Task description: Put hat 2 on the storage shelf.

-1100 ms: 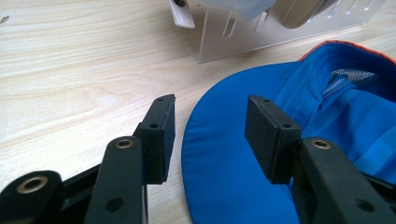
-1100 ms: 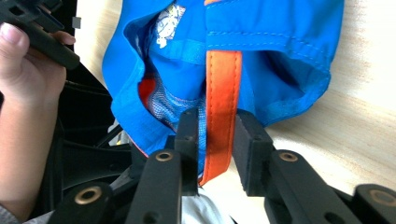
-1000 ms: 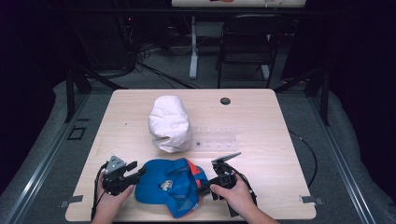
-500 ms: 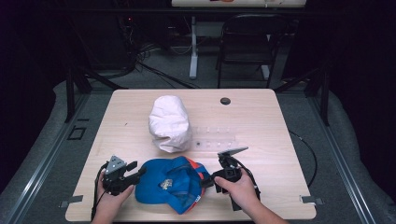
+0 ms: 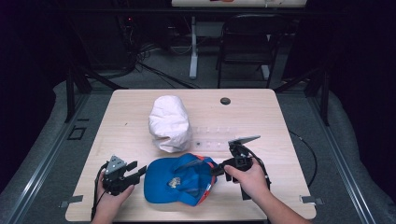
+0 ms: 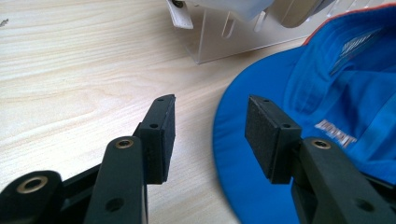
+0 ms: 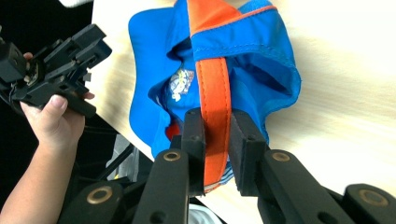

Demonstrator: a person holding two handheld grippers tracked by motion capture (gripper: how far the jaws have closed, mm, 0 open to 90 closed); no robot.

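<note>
A: Right claw (image 7: 215,154) has its pads pinched on the cap's orange band (image 7: 215,100); they've just been closing, with the band between them. Left claw (image 6: 210,135) is spread, nothing between the pads, brim edge just ahead of its right pad.

B: And the cap itself?

A: Blue cap (image 5: 180,179) lies at the near edge of the bench (image 5: 280,126), between the two claws, touching the right one and just beside the left, inside facing up.

B: How will it handle?

A: My guess: light and floppy. The crown is soft fabric and will sag and fold when lifted. The brim looks stiffer. The band is thin, so the pinch is sound but the rest will dangle. I'd take the brim edge with the left claw.

B: Orientation?

A: Long axis runs claw to claw: brim towards the left claw, orange band end at the right claw.

B: Beyond it?

A: White bundle (image 5: 169,122) past the cap, well clear of both claws. Clear plastic stand (image 5: 215,137) beside it.
</note>
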